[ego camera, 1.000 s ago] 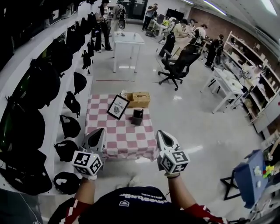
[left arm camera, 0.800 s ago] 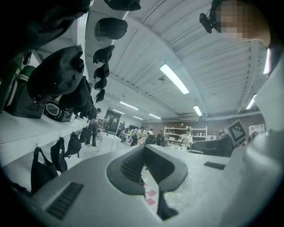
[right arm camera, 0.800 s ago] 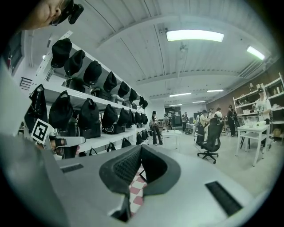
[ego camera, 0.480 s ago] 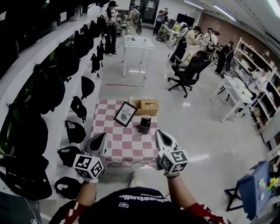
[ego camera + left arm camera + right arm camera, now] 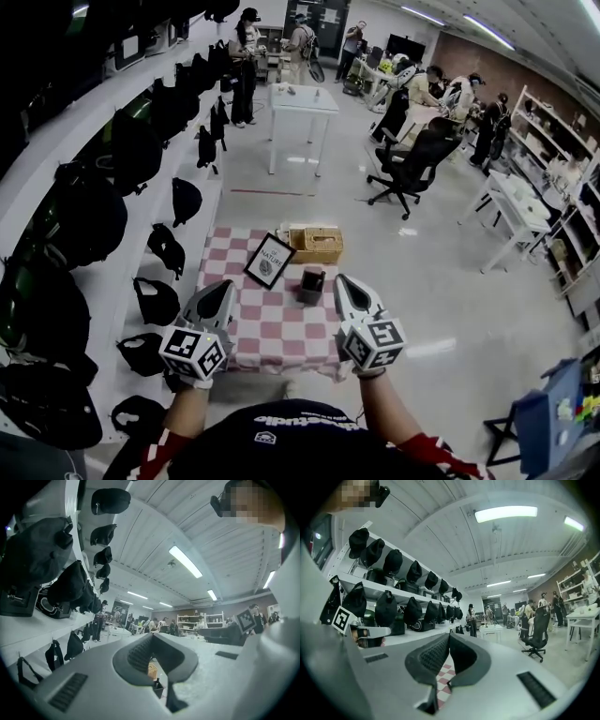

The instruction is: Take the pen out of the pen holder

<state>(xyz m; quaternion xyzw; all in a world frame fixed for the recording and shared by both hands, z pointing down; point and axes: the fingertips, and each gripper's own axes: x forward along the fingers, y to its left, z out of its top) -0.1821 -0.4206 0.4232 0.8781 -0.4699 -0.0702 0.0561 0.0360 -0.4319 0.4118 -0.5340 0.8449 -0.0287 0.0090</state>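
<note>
The task is only beginning: nothing is being held, and the pen holder (image 5: pixel 311 286) is standing untouched on the checkered tabletop (image 5: pixel 272 323). It is close to the right edge, about midway between the near and far edges. In the left gripper view a thin dark tip is poking above the holder's rim. This is probably the pen (image 5: pixel 157 682), so it appears to be sitting inside; the head view is too small to confirm it. A woven basket (image 5: pixel 316 244) is resting at the far right corner, just behind the holder. A framed picture (image 5: pixel 270 260) is leaning beside it, nearer the middle of the far edge.

The left gripper (image 5: pixel 222 286) is hovering over the near left part of the tabletop, its jaws pressed together on nothing. The right gripper (image 5: pixel 344 281) is hanging by the right edge, near the holder but apart from it. Its jaws are likewise closed and empty, with only checkered cloth showing past them.

All the real work is remaining. One gripper needs opening, lining up over the pen, closing on it and lifting it clear, perhaps while the other is steadying the holder.
</note>
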